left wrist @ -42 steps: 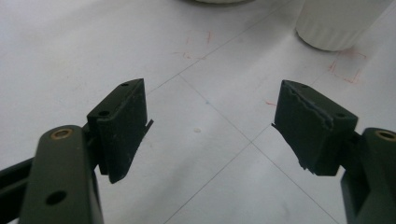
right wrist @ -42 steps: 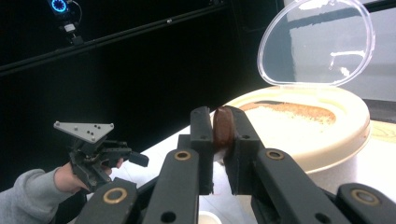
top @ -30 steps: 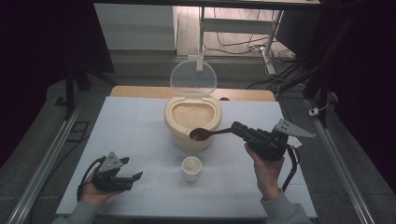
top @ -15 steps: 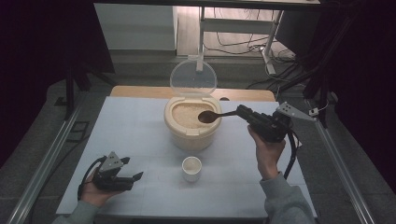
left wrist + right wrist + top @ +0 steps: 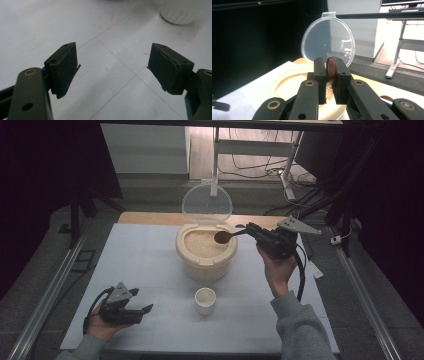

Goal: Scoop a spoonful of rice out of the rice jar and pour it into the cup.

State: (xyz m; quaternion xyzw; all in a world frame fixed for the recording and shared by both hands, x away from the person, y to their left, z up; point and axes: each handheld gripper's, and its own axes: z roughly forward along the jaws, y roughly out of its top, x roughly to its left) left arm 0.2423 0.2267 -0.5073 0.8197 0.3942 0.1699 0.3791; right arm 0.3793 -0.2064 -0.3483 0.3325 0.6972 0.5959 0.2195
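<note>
A cream rice container (image 5: 206, 265) full of pale rice stands mid-table, its clear round lid (image 5: 206, 204) hinged upright behind it. My right gripper (image 5: 251, 230) is shut on the handle of a brown wooden spoon (image 5: 223, 237), and the bowl of the spoon hangs over the right part of the rice. In the right gripper view the spoon (image 5: 331, 68) sits edge-on between the closed jaws, with the lid (image 5: 328, 42) beyond. A small white cup (image 5: 205, 300) stands in front of the container. My left gripper (image 5: 145, 310) rests low at the front left, open and empty; its jaws stand wide apart in the left gripper view (image 5: 112, 62).
The white table cover (image 5: 140, 260) carries thin grid lines and faint red marks (image 5: 105, 21). The cup's ribbed base (image 5: 178, 12) lies ahead and right of the left jaws. Desk legs and cables stand on the floor beyond the table (image 5: 260, 165).
The right gripper has carried the spoon away from the cup, up and back over the rice container. The left gripper has stayed in place.
</note>
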